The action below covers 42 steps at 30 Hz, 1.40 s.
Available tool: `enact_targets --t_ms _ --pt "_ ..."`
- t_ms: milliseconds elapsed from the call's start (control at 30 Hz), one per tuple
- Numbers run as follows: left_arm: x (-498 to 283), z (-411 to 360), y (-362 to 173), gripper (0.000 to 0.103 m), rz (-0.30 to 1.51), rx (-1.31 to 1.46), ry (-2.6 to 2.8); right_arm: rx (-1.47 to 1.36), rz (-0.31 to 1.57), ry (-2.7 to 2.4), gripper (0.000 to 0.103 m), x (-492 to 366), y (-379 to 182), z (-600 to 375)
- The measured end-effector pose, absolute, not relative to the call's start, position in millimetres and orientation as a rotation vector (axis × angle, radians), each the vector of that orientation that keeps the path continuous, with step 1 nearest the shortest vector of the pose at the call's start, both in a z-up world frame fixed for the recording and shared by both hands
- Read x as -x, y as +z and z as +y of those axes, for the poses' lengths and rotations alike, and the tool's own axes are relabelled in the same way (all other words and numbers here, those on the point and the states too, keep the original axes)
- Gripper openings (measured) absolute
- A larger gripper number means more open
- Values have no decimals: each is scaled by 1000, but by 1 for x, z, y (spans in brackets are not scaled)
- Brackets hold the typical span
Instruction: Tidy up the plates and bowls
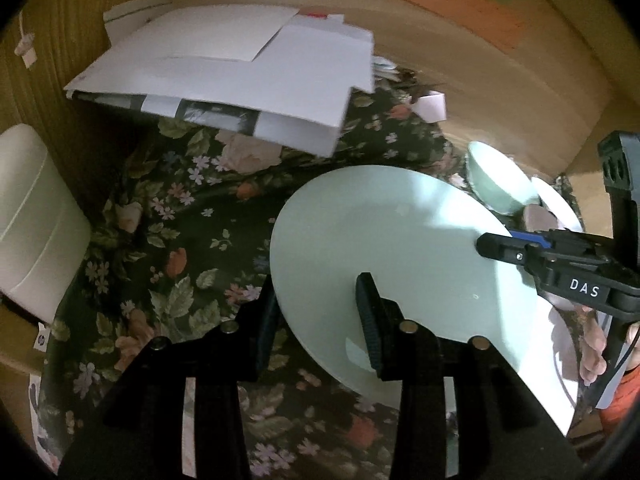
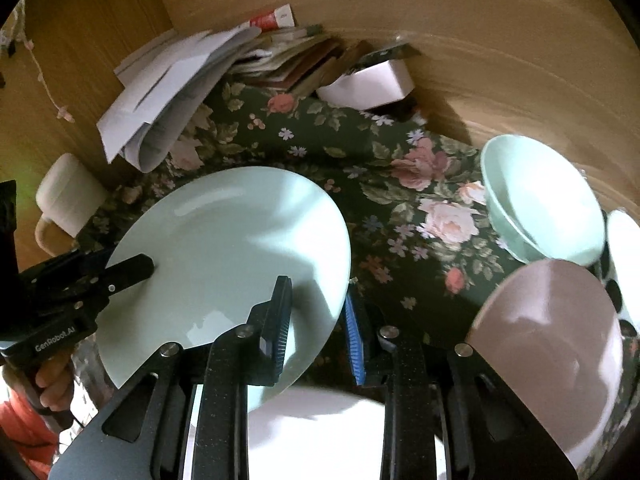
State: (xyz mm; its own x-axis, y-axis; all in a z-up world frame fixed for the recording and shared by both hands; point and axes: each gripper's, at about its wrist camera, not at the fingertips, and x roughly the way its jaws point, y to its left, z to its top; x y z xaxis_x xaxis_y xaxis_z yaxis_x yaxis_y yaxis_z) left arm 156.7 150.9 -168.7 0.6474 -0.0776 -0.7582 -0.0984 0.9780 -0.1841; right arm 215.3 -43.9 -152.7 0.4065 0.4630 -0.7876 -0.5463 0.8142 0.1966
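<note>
Two grippers share one pale green plate point(image 2: 224, 248), which sits tilted at centre-left of the right wrist view, apparently clear of the floral cloth point(image 2: 352, 148). Your right gripper point(image 2: 316, 328) pinches the plate's rim at lower centre of that frame, one finger above the plate and the blue-padded one below. Your left gripper point(image 1: 316, 320) clamps the opposite edge, at lower centre of the left wrist view, the same way.

By my reading you are early in the job: only this plate is in hand and nothing looks stacked yet. Left to sort are a pale green bowl point(image 2: 540, 204) at the right edge of the right wrist view, a mauve bowl point(image 2: 552, 344) below it at lower right, and a white plate point(image 2: 320, 432) at bottom centre, under the green plate's near edge. More white crockery shows at the far right edge, too cut off to name.

Both bowls look empty, as do both plates. A heap of papers point(image 1: 240, 76) fills the upper left of the left wrist view, and a small white box point(image 2: 368, 80) lies at upper centre of the right wrist view; I cannot tell what it holds.
</note>
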Motion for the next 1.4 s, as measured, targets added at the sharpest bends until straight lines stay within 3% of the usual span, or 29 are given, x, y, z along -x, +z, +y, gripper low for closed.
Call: enact_targets --t_ms 767,1400 --pt "-107 88 -131 38 770 147 -59 25 837 576 23 -149 -135 -101" --pt "-77 46 -138 38 782 117 -109 -36 827 538 23 -108 -144 -144"
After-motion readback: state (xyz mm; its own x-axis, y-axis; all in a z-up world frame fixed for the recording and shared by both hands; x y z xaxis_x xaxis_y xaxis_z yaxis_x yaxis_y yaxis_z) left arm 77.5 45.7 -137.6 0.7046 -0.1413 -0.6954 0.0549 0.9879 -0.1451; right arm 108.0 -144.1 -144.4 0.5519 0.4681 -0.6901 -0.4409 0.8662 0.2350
